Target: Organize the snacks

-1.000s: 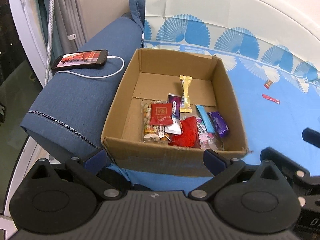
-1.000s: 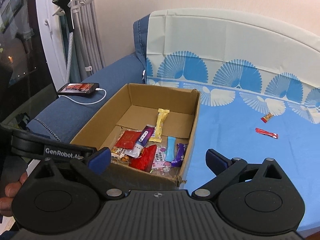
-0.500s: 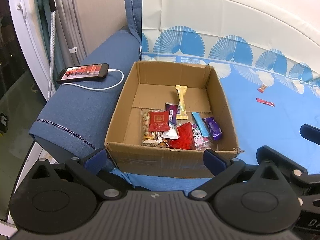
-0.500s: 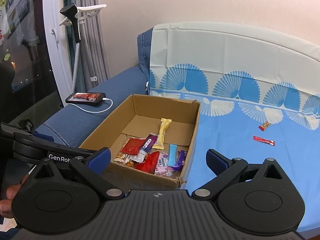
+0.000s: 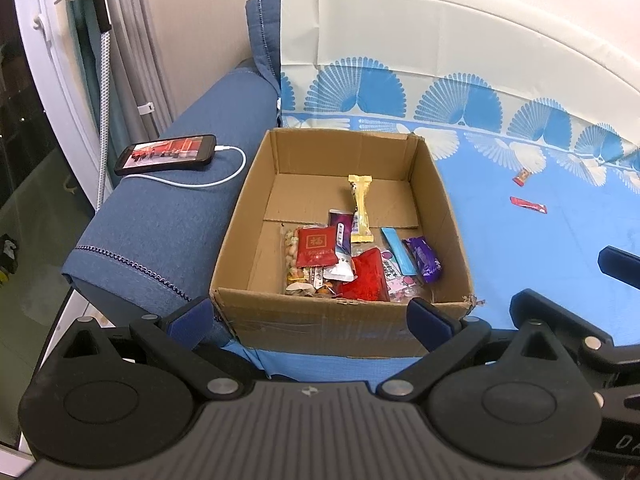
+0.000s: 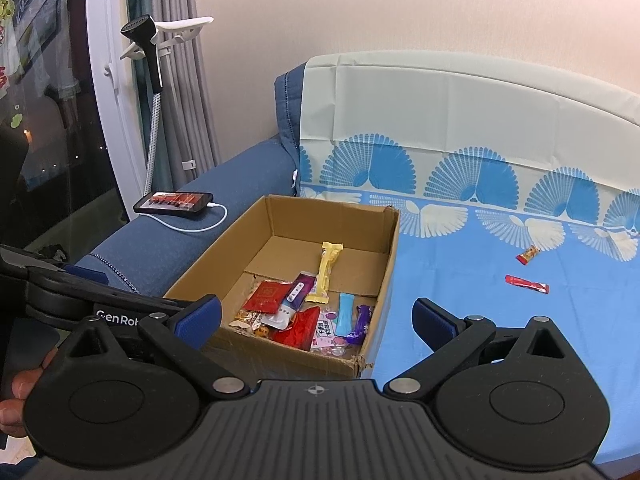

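Both of your grippers hang back from the work with jaws spread wide and nothing between them: the left gripper (image 5: 310, 314) faces the near wall of the cardboard box (image 5: 348, 322), and the right gripper (image 6: 316, 318) sits off its right corner. Most snacks are already in the box; two are not. The long red stick packet (image 6: 526, 283) and the small red wrapped candy (image 6: 527, 254) lie on the blue sheet of the bed (image 6: 480, 320), well apart from the box and near each other.

The step in hand looks like fetching those two, and the right gripper is the closer one. Go for the stick packet first and line the jaws across its narrow width, not its length. It lies flat on soft cloth, so come down low and close gently, or you will likely pinch the sheet with it. The candy is small with twisted ends; take it by the body.

The packets in the box are glossy film: a red square sachet (image 5: 316, 247), a yellow bar (image 5: 361, 208), a light blue stick (image 5: 397, 251), a purple wrapper (image 5: 425, 259). They will probably slide over one another. The box is plain corrugated board with a frayed near-right corner (image 5: 472, 302), so release low and over the empty far half of the floor.
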`<control>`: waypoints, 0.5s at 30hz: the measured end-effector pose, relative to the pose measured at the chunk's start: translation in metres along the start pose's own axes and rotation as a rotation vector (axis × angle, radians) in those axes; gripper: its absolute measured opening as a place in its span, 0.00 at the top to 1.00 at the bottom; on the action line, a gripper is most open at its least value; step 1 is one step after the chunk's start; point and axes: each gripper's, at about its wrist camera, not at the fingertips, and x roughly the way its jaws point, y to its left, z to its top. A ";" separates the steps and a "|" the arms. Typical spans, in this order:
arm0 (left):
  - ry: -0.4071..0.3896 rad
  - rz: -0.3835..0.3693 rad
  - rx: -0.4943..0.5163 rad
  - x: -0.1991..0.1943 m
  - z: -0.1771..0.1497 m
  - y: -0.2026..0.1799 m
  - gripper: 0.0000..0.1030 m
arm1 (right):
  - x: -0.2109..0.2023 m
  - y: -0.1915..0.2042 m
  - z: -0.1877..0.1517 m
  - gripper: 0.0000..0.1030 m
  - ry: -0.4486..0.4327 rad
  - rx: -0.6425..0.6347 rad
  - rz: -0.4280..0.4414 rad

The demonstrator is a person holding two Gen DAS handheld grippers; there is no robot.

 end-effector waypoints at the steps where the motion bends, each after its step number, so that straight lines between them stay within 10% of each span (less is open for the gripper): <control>1: 0.002 0.001 0.003 0.001 0.000 -0.001 0.00 | 0.000 -0.001 0.000 0.01 0.001 0.002 0.001; 15: 0.016 0.027 0.040 0.008 0.011 -0.019 0.00 | 0.008 -0.019 -0.003 0.01 -0.003 0.072 -0.002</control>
